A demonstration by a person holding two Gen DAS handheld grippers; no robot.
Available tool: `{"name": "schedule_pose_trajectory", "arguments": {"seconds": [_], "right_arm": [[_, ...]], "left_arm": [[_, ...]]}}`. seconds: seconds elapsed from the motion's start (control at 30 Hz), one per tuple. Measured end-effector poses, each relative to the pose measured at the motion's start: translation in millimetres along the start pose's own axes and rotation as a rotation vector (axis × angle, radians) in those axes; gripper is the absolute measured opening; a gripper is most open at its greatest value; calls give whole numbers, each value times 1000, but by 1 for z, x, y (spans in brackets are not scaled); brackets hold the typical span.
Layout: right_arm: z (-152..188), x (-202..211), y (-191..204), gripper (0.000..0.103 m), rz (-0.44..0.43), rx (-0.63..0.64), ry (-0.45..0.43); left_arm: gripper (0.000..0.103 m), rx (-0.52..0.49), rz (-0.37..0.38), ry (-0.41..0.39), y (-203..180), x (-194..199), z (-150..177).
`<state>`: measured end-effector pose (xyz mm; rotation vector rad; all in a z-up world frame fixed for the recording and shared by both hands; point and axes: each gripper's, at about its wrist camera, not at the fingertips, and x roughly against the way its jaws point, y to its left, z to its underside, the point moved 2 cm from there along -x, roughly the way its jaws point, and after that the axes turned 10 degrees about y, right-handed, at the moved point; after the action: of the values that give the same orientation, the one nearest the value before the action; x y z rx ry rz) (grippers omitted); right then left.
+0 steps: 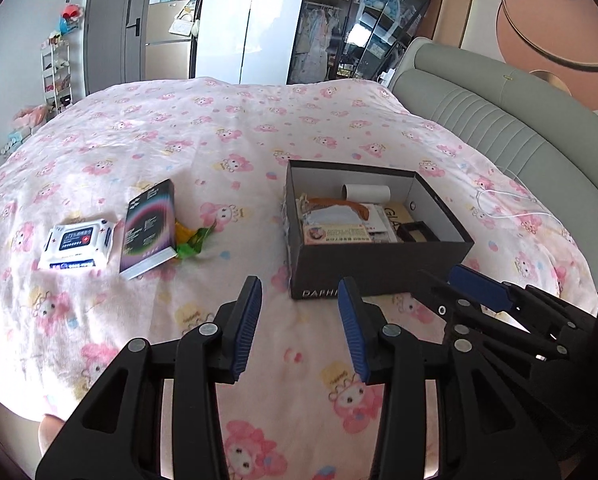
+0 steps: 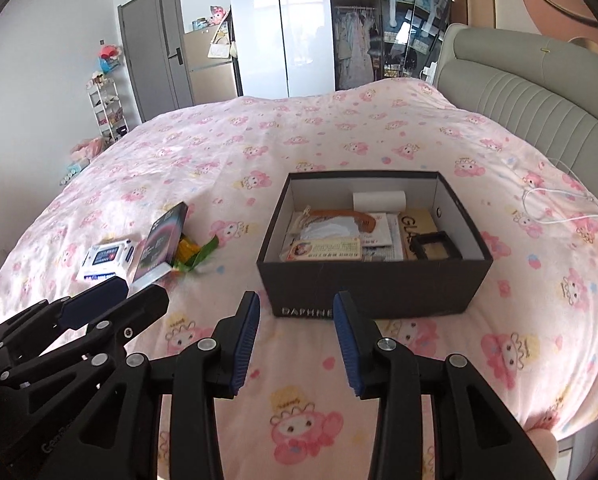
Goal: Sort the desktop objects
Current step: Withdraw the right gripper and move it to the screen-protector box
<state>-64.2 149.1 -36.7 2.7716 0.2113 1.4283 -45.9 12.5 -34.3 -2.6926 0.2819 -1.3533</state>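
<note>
Pink cartoon-print bed (image 1: 227, 128) is serving as the workspace. Dark box (image 2: 379, 284), centre frame, is already holding a comb, roll and cards; wipes pack (image 1: 77, 244), book (image 1: 149, 228) and green wrapper (image 1: 193, 242) are waiting at left (apparently unsorted). Left gripper (image 1: 299, 322) and right gripper (image 2: 295, 322) are hovering with jaws wide apart, holding nothing.

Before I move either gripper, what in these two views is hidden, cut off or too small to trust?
- Green and yellow wrapper: partly under the book in both views; what it is can't be told.
- Wet wipes pack: near edge hidden by the left gripper's finger in the right wrist view.
- Box contents: the near wall hides the lower layer; labels too small to read.
- White cable: runs out past the right edge.
</note>
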Motion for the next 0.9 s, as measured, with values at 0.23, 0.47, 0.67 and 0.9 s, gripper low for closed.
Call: {"name": "schedule_pose_trajectory", "arguments": {"seconds": [0.23, 0.47, 0.67, 0.9], "right_arm": [[24, 2, 13, 35, -60, -4, 7], [29, 6, 33, 35, -63, 22, -7], [29, -2, 49, 35, -85, 46, 6], [23, -18, 68, 35, -119, 76, 20]], "left_arm": [[40, -23, -8, -18, 10, 13, 22], [40, -4, -18, -40, 25, 23, 28], [40, 30, -22, -44, 44, 24, 29], [40, 93, -23, -34, 69, 14, 28]]}}
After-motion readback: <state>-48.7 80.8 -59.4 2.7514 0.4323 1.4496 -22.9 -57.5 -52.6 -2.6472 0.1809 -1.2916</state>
